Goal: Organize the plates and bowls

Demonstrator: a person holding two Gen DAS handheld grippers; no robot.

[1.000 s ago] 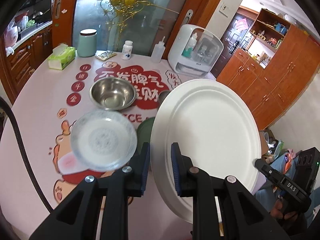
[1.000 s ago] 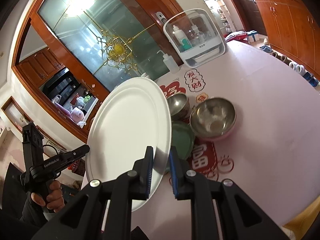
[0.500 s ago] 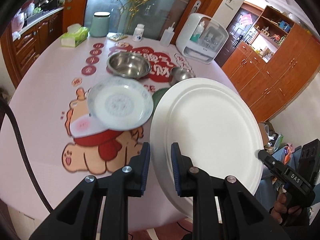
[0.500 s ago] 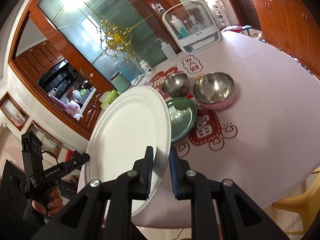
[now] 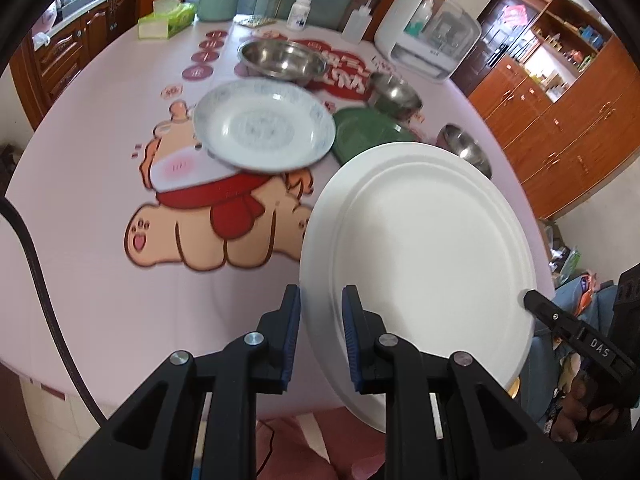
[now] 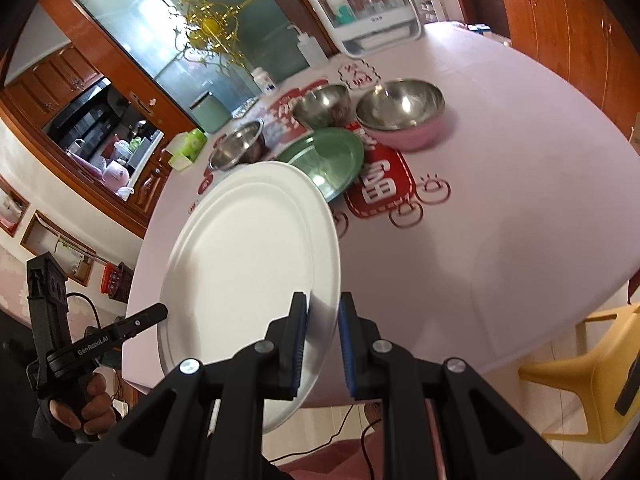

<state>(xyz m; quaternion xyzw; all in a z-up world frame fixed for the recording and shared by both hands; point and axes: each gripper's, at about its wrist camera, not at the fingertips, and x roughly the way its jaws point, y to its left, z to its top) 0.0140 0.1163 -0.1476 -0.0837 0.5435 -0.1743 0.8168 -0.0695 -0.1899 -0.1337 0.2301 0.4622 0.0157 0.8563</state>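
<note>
Both your left gripper [image 5: 320, 336] and right gripper [image 6: 322, 344] clamp the large white round plate [image 5: 420, 264], tilted on edge; the patterned ceramic plate [image 5: 264, 126] lies ahead-left.

Both tools are drawing back from the table [image 5: 80, 280], carrying the big white plate [image 5: 420, 256] out past its near edge. The patterned dish [image 5: 264, 128], green plate [image 6: 324, 156] and steel bowls are falling farther away.
</note>
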